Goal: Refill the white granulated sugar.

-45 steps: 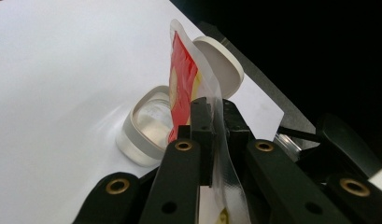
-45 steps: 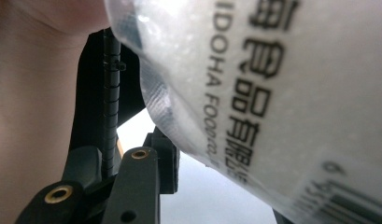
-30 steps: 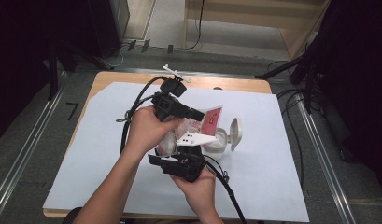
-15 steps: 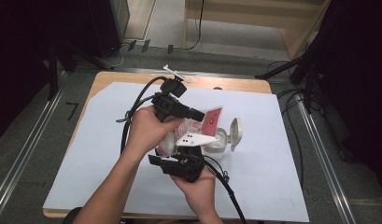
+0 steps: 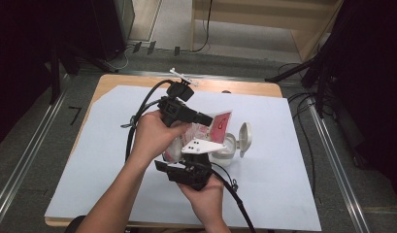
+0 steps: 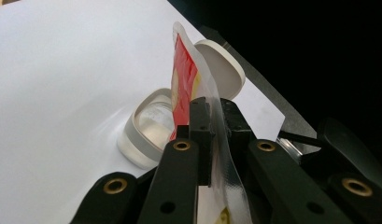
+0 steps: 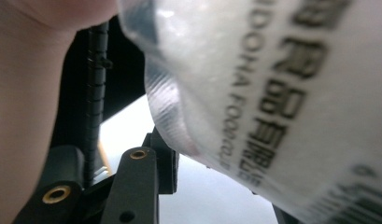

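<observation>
Red-and-clear plastic pouch [image 5: 216, 127] stands on edge between my two tongs, above the middle of the worktop [image 5: 293, 194]. My left tongs [image 6: 215, 122] are clamped shut on its sealed edge; in the left gripper view the clear seam runs straight up between the pads, and the pouch's long axis carries on forward and upward from them. My right tongs [image 5: 186, 171] sit just below and nearer my body. In the right gripper view the printed clear face of the pouch lies across that camera, close against one jaw. Whether those jaws press on it I cannot tell from these views.

Relation that governs the next move: the white flip-lid container [image 6: 149, 128] stands open on the worktop, directly beyond and below the pouch, its lid [image 5: 244, 137] hinged back on the far side. The left hand [image 5: 152, 137] is the nearer one to it. Judgement: the pouch mouth must tip down toward that opening.

Surface: a pale sheet over a wooden top. Room: grey floor, dark stands and trailing cables around.
</observation>
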The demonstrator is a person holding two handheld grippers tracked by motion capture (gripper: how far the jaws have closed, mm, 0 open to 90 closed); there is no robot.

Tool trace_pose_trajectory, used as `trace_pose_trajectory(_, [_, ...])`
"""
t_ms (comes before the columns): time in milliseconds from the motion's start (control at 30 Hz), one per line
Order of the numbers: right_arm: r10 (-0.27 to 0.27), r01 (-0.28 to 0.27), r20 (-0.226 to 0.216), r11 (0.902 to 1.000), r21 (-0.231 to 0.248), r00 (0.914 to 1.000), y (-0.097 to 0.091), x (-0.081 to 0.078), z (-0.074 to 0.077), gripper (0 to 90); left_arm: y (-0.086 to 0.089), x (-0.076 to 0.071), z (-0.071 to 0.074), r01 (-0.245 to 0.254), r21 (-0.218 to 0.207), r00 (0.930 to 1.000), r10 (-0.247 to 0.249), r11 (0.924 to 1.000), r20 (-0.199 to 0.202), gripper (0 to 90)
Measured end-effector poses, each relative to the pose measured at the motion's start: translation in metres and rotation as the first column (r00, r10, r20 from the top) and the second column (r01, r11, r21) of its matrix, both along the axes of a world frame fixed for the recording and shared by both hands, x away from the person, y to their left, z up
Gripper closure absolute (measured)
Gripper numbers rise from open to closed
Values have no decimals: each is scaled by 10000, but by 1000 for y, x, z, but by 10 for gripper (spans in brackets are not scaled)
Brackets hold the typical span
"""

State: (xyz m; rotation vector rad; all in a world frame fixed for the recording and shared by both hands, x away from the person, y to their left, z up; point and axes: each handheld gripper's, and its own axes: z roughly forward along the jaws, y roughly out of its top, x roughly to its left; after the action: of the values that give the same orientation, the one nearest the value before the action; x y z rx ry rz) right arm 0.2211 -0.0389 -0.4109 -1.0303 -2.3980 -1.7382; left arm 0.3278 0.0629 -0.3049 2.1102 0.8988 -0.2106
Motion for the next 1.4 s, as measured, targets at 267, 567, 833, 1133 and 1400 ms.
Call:
trace_pose_trajectory(267, [-189,189,63,9998,-8,9998,1,4,-1,625,0,1,1,-101,-17,9997,101,9999,205,867])
trace_pose_trajectory(567, [-311,312,130,9995,-49,9994,-1,4,-1,629,-3,1,0,-84,-70,9997,85,9999,209,870])
trace_pose_trajectory(833, [-219,219,64,9997,67,9997,-3,5,0,631,-4,-1,1,-154,-120,9994,157,9998,297,860])
trace_pose_trajectory(1133, [-175,175,100,9998,-6,9998,-5,7,1,631,-5,0,1,-212,-217,9992,219,9995,335,864])
trace_pose_trajectory(1400, [-168,168,82,9998,48,9998,-5,7,1,631,-6,-1,2,-166,-136,9990,171,9998,412,862])
